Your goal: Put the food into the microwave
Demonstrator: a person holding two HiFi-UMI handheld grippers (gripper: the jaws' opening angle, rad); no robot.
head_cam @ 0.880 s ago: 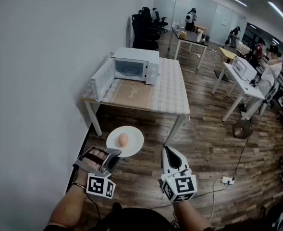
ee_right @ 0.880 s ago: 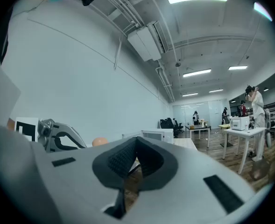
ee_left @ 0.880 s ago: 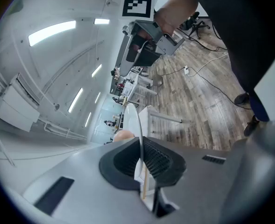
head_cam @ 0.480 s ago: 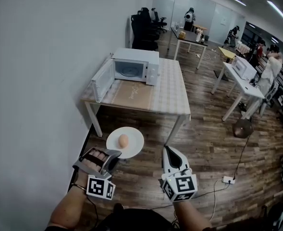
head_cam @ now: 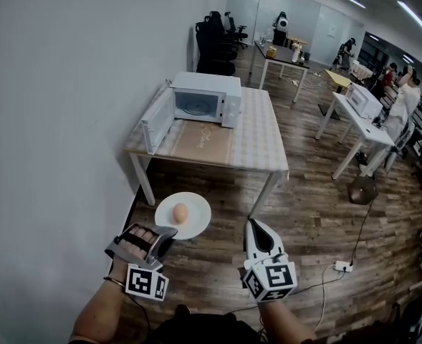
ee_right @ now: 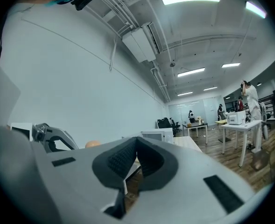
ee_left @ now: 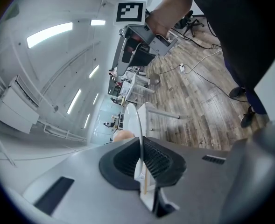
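A white plate (head_cam: 193,222) carries a round tan piece of food (head_cam: 180,213) and hangs above the wooden floor. My left gripper (head_cam: 166,233) is shut on the plate's near rim. In the left gripper view the plate (ee_left: 138,125) stands edge-on between the pads, with the food (ee_left: 123,135) beside it. My right gripper (head_cam: 253,226) is to the right of the plate, shut and holding nothing; its pads (ee_right: 128,158) meet. The white microwave (head_cam: 205,99) stands on the far table with its door (head_cam: 157,119) swung open to the left.
The table (head_cam: 253,145) with the microwave stands against the white wall on the left, ahead of me. A cable and power strip (head_cam: 341,266) lie on the floor at the right. More desks (head_cam: 357,117), chairs and people are farther back.
The plate and both grippers sit slightly lower in the head view, and the table has shifted a little. The left grip on the plate is unchanged.
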